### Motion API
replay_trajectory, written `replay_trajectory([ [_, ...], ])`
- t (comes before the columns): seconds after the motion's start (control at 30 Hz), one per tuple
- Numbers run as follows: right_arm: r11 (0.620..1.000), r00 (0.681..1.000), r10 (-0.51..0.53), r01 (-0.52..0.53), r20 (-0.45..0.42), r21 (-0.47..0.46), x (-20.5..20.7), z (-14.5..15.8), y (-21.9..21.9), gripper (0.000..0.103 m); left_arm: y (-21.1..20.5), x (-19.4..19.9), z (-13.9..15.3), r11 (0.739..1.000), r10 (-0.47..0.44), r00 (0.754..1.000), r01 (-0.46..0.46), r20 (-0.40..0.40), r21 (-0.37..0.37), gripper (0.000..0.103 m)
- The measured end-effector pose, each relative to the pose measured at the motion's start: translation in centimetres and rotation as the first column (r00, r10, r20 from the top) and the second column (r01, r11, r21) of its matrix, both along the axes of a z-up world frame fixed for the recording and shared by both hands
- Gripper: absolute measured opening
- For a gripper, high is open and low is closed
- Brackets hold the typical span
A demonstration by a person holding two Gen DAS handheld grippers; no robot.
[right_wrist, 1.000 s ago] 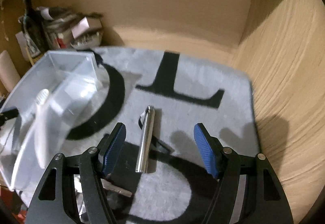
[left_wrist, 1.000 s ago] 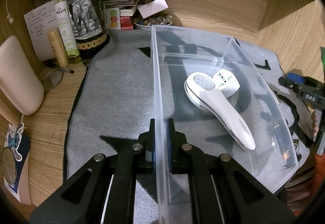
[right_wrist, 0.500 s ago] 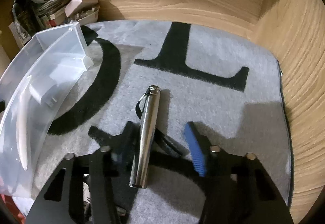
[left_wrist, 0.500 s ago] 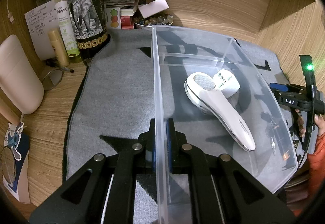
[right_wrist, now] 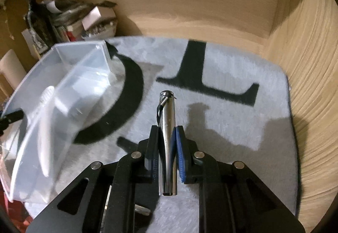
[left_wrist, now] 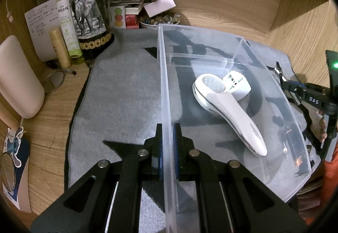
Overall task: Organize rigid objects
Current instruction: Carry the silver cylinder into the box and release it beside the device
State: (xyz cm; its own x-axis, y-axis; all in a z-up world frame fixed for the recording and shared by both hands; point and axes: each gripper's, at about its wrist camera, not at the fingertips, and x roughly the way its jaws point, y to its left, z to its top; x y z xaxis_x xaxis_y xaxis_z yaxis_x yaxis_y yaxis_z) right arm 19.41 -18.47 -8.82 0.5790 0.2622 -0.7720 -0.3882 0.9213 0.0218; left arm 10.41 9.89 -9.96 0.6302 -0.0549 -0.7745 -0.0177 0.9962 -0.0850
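Note:
A clear plastic bin (left_wrist: 164, 76) stands on a grey mat. My left gripper (left_wrist: 168, 137) is shut on its near left wall. Inside lie a white handheld device (left_wrist: 230, 110) and a white plug adapter (left_wrist: 237, 85). My right gripper (right_wrist: 166, 133) is shut on a silver metal cylinder (right_wrist: 168, 127) with a black strap, held above the mat. The bin (right_wrist: 63, 93) shows to the left in the right wrist view. The right gripper (left_wrist: 304, 93) also shows at the right edge of the left wrist view.
A dark bottle with an elephant label (left_wrist: 88, 13), a green spray bottle (left_wrist: 67, 21), papers and a bowl of beads (left_wrist: 160, 19) crowd the back left. A beige case (left_wrist: 17, 78) lies at left. Wooden walls enclose the grey mat (right_wrist: 232, 110) with black letters.
My right gripper has closed on the silver cylinder and lifted it off the mat. My left gripper has stayed shut on the bin wall.

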Motion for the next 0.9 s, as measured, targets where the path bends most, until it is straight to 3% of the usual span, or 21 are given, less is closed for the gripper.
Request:
replay_trajectory([
  [0.53,0.986,0.970,0.099,-0.125,0.221,0.108,-3.2,7.7,4.3,0.014,0.0,-0.1,0.2,1.000,-0.002,1.000,0.002,0.007,0.003,0.007],
  [0.9,0.960,0.945,0.209,-0.247,0.251,0.131,-4.9,8.9,8.9,0.014,0.2,-0.4,0.7,1.000,-0.002,1.000,0.002,0.023,-0.009,0.006],
])
